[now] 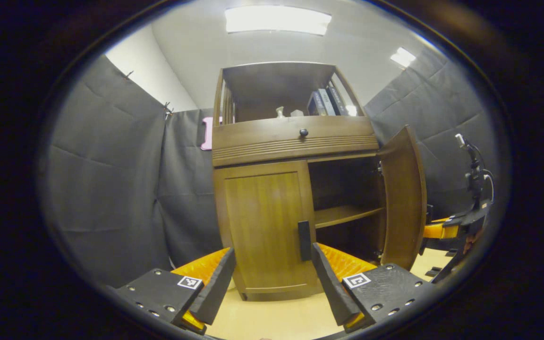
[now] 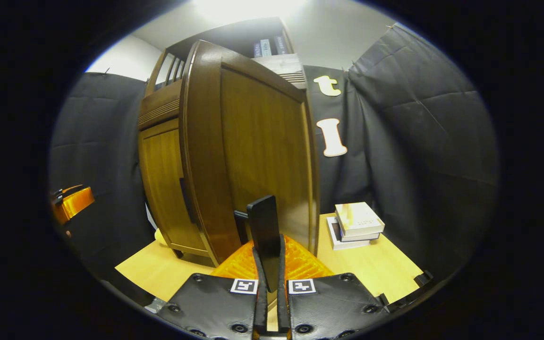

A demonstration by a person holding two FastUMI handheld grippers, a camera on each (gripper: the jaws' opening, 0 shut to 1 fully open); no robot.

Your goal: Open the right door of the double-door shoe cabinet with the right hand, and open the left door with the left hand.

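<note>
On the table [image 1: 272,316], toward its back edge, stands the shoe cabinet [image 1: 295,141] against the booth's black cloth wall. Its right door [image 2: 253,156] is swung wide, showing an inner shelf [image 1: 343,215]; its left door [image 1: 265,226] lies shut and flush.

So the first half of the task looks done and the second is in hand. The right tool [image 2: 270,269] has its fingers pressed close on the right door's dark handle [image 2: 263,226], with barely a gap left between them. The left tool [image 1: 272,278] is spread wide, its fingers either side of the left door's lower part, holding nothing; the left door's handle [image 1: 304,240] sits just beside its right-hand finger.

Next, I judge, the left tool must shift toward that handle, get both fingers around it, close, and pull outward in an arc about the hinges at the door's far edge.

Near the table's right edge lies a small stack of books [image 2: 356,224], and more books [image 1: 326,101] stand on the cabinet's top shelf. No writing on any of them can be read.
</note>
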